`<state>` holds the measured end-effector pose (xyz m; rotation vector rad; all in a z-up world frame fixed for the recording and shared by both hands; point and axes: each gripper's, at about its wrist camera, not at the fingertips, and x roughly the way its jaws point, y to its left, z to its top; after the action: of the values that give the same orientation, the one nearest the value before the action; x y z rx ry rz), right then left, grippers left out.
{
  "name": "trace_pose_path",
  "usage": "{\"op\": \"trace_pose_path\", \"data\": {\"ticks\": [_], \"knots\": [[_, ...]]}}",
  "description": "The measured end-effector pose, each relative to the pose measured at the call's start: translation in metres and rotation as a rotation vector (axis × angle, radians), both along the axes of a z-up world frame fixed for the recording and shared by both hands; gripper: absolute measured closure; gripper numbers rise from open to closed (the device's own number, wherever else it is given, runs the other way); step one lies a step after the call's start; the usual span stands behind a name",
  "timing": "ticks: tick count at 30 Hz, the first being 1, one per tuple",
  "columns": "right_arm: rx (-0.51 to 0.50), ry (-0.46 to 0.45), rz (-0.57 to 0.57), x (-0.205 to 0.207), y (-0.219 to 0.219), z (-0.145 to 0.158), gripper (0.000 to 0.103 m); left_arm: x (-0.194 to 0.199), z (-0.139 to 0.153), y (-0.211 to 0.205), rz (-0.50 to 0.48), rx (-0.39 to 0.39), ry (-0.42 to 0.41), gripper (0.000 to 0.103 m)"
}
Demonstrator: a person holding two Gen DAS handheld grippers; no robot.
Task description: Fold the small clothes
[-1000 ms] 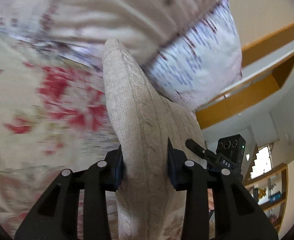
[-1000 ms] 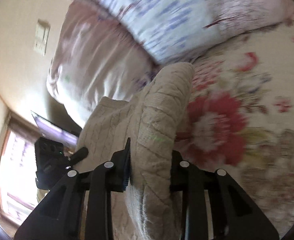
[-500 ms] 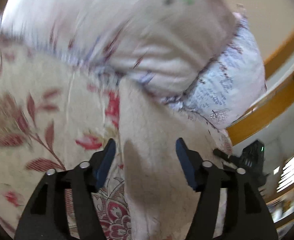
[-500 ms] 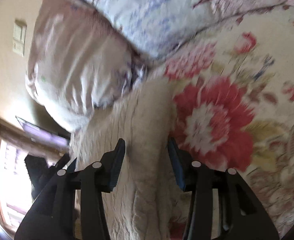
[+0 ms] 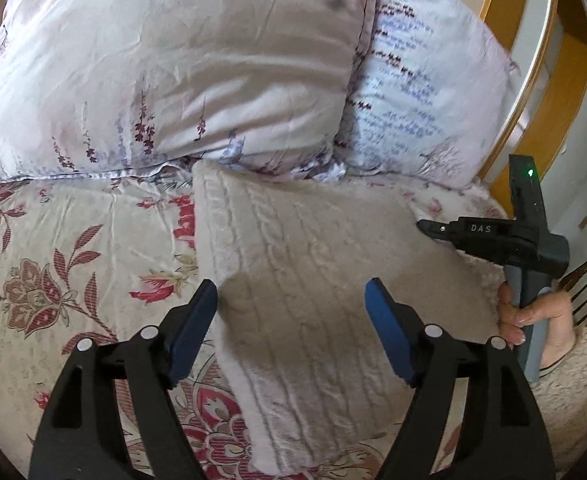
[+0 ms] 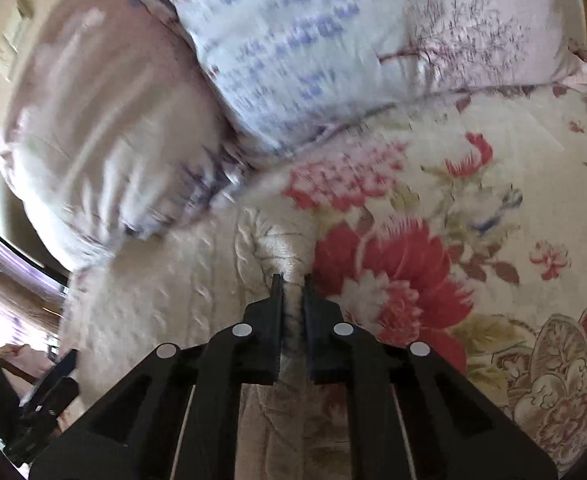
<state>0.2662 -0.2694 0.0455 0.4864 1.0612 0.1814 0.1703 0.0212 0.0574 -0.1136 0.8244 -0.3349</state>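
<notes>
A cream cable-knit sweater (image 5: 313,240) lies folded on the floral bed sheet (image 5: 53,260), its far edge against the pillows. My left gripper (image 5: 291,286) hovers over its near part with jaws wide and still opening; the pads touch no cloth. In the right wrist view my right gripper (image 6: 290,278) is shut on a thin fold at the edge of the sweater (image 6: 165,292). The left wrist view shows the right gripper (image 5: 425,225) at the sweater's right side, carried by a hand (image 5: 529,312). The left gripper (image 6: 69,356) shows at the lower left of the right wrist view.
Two pillows lean at the head of the bed, a pale pink one (image 5: 173,72) and a white one with blue print (image 5: 425,92). A wooden headboard (image 5: 533,80) rises behind them. Floral sheet (image 6: 473,260) spreads out to the right of the sweater.
Both grippers let go of the raised sweater fold and it dropped flat on the bed. The left jaws spread wide. The right jaws opened, then shut again on the sweater's edge.
</notes>
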Motion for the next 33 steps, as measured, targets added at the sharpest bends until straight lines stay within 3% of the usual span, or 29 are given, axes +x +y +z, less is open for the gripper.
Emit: {"op": "trace_pose_path", "data": {"ticks": [2,7,11,17,20,22,26,28,30,33], "knots": [[-0.031,-0.003,0.010,0.000,0.002,0.007,0.090,-0.001,-0.001,-0.001,0.008,0.015,0.004,0.027],[-0.044,-0.119,0.028,-0.022,0.008,0.039,0.060,-0.007,0.004,0.002,0.040,0.079,-0.026,0.026],[-0.067,-0.192,0.144,-0.048,0.026,0.056,0.059,-0.008,0.002,0.005,0.048,0.096,-0.008,0.026],[-0.157,-0.181,0.259,-0.065,0.056,0.050,0.056,-0.008,-0.005,0.007,0.053,0.094,0.016,0.022],[-0.255,-0.112,0.275,-0.067,0.070,0.026,0.053,-0.004,-0.015,0.008,0.054,0.084,0.060,0.017],[-0.296,-0.157,0.258,-0.075,0.075,0.021,0.053,-0.001,-0.023,0.010,0.062,0.048,0.092,0.015],[-0.281,-0.147,0.224,-0.076,0.073,0.027,0.051,-0.002,-0.021,0.015,0.076,0.018,0.094,0.012],[-0.257,-0.151,0.202,-0.078,0.067,0.034,0.041,-0.009,-0.015,0.016,0.075,0.022,0.061,0.013],[-0.259,-0.189,0.165,-0.087,0.062,0.044,0.025,-0.016,-0.010,0.017,0.073,0.029,0.033,0.013],[-0.288,-0.246,0.128,-0.104,0.056,0.057,0.016,-0.030,-0.006,0.022,0.062,-0.001,0.012,0.012]]}}
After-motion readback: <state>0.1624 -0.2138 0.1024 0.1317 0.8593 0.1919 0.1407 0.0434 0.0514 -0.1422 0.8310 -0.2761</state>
